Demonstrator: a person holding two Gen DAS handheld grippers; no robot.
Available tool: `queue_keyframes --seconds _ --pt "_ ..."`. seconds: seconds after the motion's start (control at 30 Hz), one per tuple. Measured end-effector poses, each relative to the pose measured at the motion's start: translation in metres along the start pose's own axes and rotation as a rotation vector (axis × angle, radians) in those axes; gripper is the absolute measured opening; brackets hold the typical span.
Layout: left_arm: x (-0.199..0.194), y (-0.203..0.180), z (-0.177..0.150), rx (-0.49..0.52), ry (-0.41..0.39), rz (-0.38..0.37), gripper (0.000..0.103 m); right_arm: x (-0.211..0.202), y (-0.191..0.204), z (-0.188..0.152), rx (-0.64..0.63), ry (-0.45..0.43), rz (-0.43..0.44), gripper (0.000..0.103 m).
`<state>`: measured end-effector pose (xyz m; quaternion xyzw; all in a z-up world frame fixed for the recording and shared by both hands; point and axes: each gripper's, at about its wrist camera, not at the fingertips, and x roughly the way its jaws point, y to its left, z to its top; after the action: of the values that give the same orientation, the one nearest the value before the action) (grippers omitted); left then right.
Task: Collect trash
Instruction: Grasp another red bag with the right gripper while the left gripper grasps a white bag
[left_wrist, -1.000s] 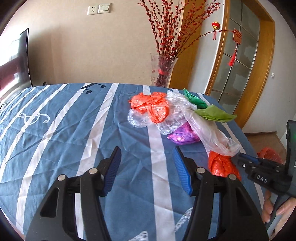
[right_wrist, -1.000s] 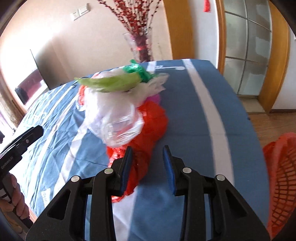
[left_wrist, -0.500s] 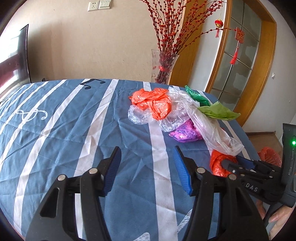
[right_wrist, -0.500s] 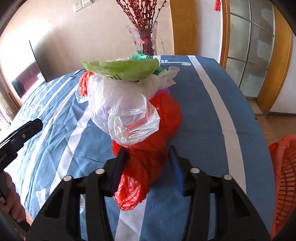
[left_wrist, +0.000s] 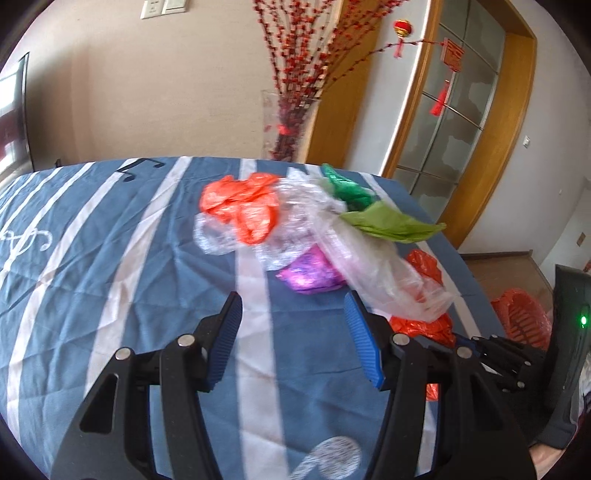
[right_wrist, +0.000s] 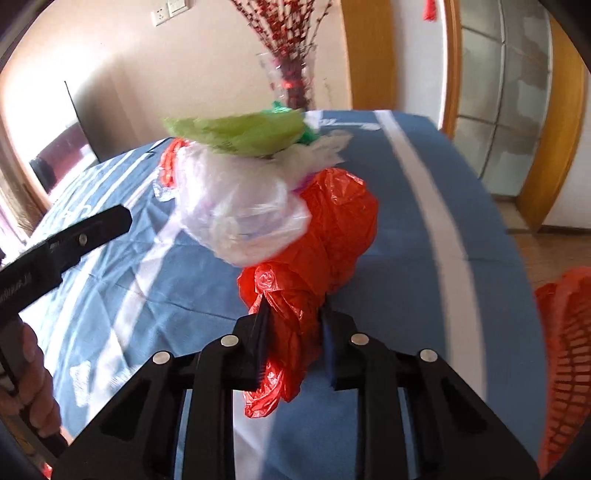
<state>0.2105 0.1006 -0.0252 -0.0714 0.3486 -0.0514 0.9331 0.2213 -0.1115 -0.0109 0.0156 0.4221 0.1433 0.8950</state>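
Note:
A pile of plastic trash lies on the blue striped table (left_wrist: 110, 258): an orange bag (left_wrist: 243, 206), clear bags (left_wrist: 373, 266), a purple wrapper (left_wrist: 310, 273), a dark green bag (left_wrist: 347, 188) and a light green bag (left_wrist: 395, 221). My right gripper (right_wrist: 293, 325) is shut on a red plastic bag (right_wrist: 317, 251) at the pile's near end, under a white bag (right_wrist: 240, 214). The red bag also shows in the left wrist view (left_wrist: 424, 325). My left gripper (left_wrist: 291, 343) is open and empty above the cloth, short of the pile.
An orange mesh basket (right_wrist: 565, 354) stands off the table's right side, also in the left wrist view (left_wrist: 521, 317). A glass vase of red branches (left_wrist: 288, 125) stands behind the table's far edge. A wooden glass door (left_wrist: 461, 110) is at the right.
My right gripper has closed on the red bag, which now stands bunched between the fingers. The left gripper has edged closer to the pile, still open.

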Motion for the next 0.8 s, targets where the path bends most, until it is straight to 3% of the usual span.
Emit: queue_keyframes --seconds 0.23,0.47,0.57,0.7,0.73,0.8 --pt "0.01 -0.029 0.007 0.042 0.01 -0.038 0.057 -0.02 -0.044 -0.008 0.058 -0.021 -0.101 0.024" --pt "0.037 -0.043 0.004 -0.006 0.1 -0.102 0.057 -0.03 -0.059 -0.011 0.067 -0.03 -0.123 0.024" --pt "0.047 -0.054 0.002 0.016 0.115 -0.092 0.056 -0.031 -0.062 -0.013 0.07 -0.028 -0.125 0.024" --pt "0.058 -0.065 0.001 0.037 0.137 -0.098 0.012 -0.035 -0.064 -0.017 0.071 -0.026 -0.133 0.024" --pt "0.058 -0.066 0.0 0.042 0.13 -0.096 0.005 -0.036 -0.064 -0.018 0.069 -0.026 -0.135 0.024" --pt "0.054 -0.068 0.0 0.053 0.103 -0.092 0.004 -0.039 -0.065 -0.018 0.067 -0.029 -0.14 0.024"
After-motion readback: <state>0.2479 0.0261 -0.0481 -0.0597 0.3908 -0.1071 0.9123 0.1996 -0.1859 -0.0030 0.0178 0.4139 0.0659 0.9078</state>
